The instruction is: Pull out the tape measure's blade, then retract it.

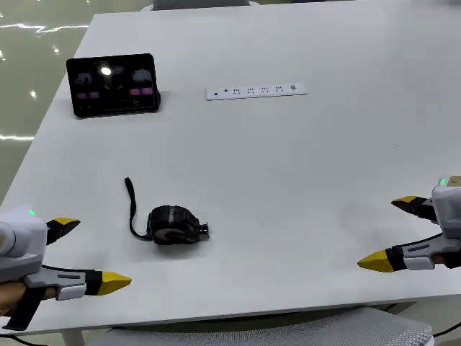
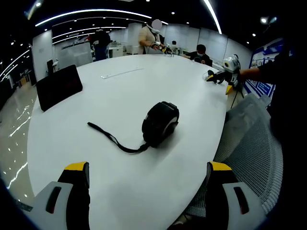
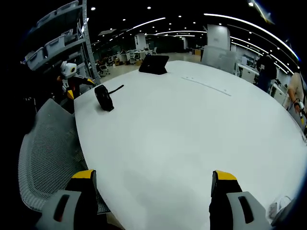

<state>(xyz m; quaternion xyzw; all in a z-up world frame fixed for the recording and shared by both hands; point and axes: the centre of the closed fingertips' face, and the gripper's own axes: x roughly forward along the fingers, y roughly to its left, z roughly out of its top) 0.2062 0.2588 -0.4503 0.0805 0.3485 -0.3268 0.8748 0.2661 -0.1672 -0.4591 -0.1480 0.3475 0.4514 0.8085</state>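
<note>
Cut off at the edges — left tool (image 1: 104, 252), right tool (image 1: 376, 233), icons on the tablet (image 1: 113, 83) blurred

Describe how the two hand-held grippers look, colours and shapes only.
The left hand-held gripper and the right hand-held gripper match: each has a white rounded body, grey and black jaw arms, and pointed yellow tips. Each body carries a small green light. In the left gripper view a dark sleeve leads to the right one.
</note>
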